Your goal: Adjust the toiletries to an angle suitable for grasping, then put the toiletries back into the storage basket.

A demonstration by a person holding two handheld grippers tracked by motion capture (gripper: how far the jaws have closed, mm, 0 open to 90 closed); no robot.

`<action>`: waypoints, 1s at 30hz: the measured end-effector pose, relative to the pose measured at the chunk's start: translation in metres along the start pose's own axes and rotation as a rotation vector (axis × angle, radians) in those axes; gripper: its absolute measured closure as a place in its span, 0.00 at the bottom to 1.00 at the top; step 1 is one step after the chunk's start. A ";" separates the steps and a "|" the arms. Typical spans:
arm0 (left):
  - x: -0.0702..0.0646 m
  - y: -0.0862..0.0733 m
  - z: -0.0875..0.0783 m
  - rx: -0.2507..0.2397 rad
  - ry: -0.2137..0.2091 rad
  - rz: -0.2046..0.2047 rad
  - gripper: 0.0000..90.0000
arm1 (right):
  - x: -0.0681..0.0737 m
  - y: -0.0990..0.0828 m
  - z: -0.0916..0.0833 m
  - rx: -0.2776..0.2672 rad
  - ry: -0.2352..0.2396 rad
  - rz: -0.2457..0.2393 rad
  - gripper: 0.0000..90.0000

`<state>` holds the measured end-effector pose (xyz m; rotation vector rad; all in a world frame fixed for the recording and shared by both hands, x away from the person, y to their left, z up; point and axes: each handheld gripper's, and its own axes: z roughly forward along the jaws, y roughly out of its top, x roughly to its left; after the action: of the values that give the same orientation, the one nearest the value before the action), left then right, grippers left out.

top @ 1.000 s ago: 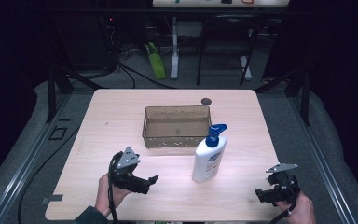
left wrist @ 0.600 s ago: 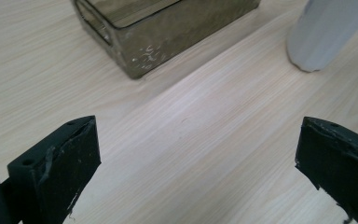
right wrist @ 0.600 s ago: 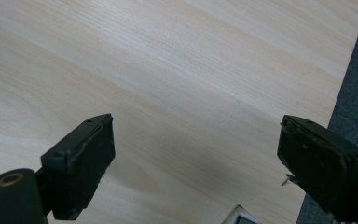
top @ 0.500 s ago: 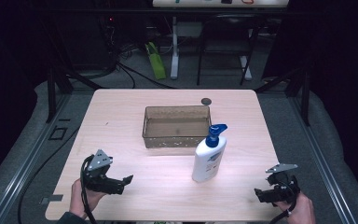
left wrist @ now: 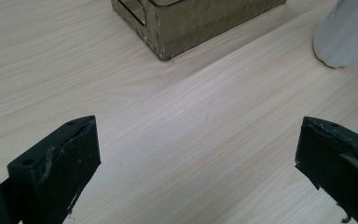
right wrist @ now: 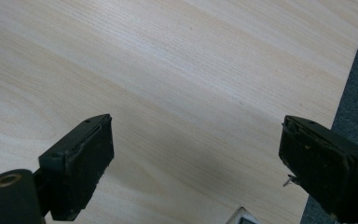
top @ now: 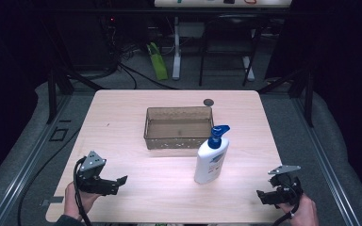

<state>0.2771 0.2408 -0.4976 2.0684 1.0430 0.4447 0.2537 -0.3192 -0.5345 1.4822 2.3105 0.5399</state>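
Left gripper [top: 120,181] has slid leftward away from the bottle [top: 211,157], jaws apart; right gripper [top: 260,195] likewise gaping

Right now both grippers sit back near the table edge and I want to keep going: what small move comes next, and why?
Probably bring the right gripper toward the pump bottle. Its jaws stand open with nothing between them, and the bottle stands upright and free beside the brown basket, apart from both grippers. The left gripper, also open, could come in as well.
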 end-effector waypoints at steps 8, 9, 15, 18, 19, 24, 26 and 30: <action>0.005 -0.004 0.003 0.026 0.025 0.000 0.00 | 0.000 0.000 -0.001 -0.009 0.002 0.003 0.09; 0.006 -0.005 0.003 0.031 0.025 0.000 0.00 | 0.001 0.001 -0.001 -0.009 0.003 0.002 0.08; 0.011 -0.008 0.005 0.038 0.039 -0.018 0.00 | 0.004 0.002 -0.002 -0.023 0.005 -0.002 0.06; 0.010 -0.009 0.008 0.047 0.050 -0.018 0.00 | 0.007 0.003 -0.003 -0.029 0.007 -0.010 0.03; 0.010 -0.009 0.009 0.046 0.051 -0.020 0.00 | 0.008 0.004 -0.004 -0.033 0.008 -0.010 0.03; 0.006 -0.008 0.011 0.044 0.053 -0.024 0.00 | 0.012 0.006 -0.006 -0.046 0.013 -0.020 0.00; 0.003 -0.008 0.013 0.046 0.047 -0.018 0.00 | 0.014 0.007 -0.007 -0.057 0.017 -0.019 0.00; 0.003 -0.007 0.013 0.050 0.060 -0.027 0.00 | 0.018 0.009 -0.010 -0.084 0.030 -0.016 0.00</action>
<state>0.2825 0.2398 -0.5116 2.0942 1.1265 0.4742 0.2491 -0.3008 -0.5225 1.4248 2.2913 0.6504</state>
